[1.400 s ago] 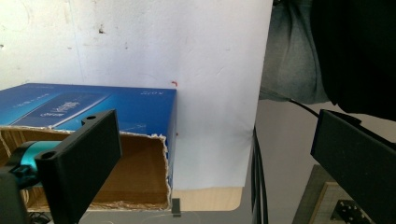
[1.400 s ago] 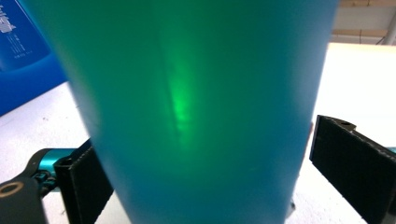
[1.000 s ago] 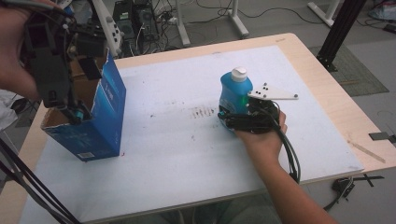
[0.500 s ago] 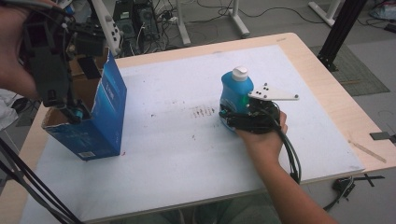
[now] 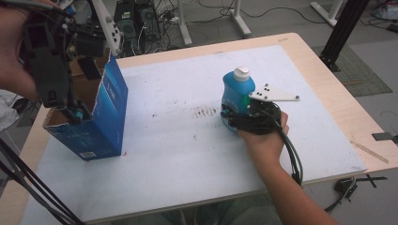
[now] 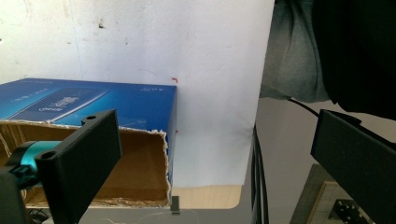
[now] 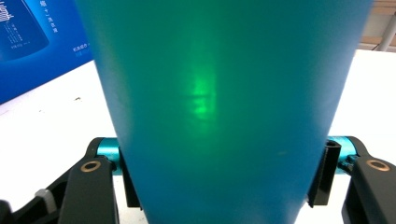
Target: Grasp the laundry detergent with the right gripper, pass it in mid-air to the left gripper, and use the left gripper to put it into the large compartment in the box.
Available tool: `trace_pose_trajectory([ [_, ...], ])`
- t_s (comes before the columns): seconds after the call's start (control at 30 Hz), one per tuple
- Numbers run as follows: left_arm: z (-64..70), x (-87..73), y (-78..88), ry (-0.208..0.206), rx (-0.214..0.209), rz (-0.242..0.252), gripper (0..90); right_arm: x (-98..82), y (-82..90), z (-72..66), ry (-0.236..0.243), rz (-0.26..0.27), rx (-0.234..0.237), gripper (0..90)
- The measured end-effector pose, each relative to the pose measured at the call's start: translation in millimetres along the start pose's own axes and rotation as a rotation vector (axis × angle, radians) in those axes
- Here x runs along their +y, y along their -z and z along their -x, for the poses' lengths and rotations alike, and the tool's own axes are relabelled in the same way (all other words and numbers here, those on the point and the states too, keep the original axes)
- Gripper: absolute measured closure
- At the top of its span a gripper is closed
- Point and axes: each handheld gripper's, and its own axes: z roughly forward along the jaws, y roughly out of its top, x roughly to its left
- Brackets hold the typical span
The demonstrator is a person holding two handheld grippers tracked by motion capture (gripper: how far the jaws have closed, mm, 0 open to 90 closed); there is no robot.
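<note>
Jaws of the right gripper (image 5: 234,119) have just been closing and now press both sides of the blue plastic bottle with white cap (image 5: 237,91), upright on the white table sheet (image 5: 178,154). The left gripper (image 6: 210,154) stands wide open above the blue cardboard box (image 5: 101,122).

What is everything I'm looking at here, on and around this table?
Blue plastic bottle with white cap: one, upright right of the table's middle, between the right gripper's jaws.
Open blue cardboard box: one, brown inside, at the table's left edge.
White sheet: one, covers most of the tabletop, with small dark specks.
Light wooden table: one, bare along its right edge.
Black frame leg: one, on the floor beyond the right corner.
Left gripper: one, black, held above the box, jaws wide apart.
Right gripper: one, black with a grey plate; its jaws have just been closing on the bottle.
</note>
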Motion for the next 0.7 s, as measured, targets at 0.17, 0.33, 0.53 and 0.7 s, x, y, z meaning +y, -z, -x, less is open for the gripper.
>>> trace_pose_trajectory([
  [0.17,0.3,0.3,-0.3,-0.002,0.001,-0.001,1.7,-0.3,-0.2,-1.0,0.007,-0.001,-0.006,36.0],
  [0.33,-0.2,-0.5,-0.5,-0.003,0.001,-0.001,1.7,-0.5,-0.2,-2.9,0.016,0.004,-0.017,39.0],
  [0.53,-0.5,-2.2,-3.2,0.004,-0.003,-0.001,1.7,-1.2,-0.7,-5.9,0.02,0.009,-0.042,42.5],
  [0.7,-0.5,-1.8,-2.8,0.0,-0.002,0.001,1.7,-0.9,-0.4,-7.4,0.024,0.011,-0.056,45.1],
])
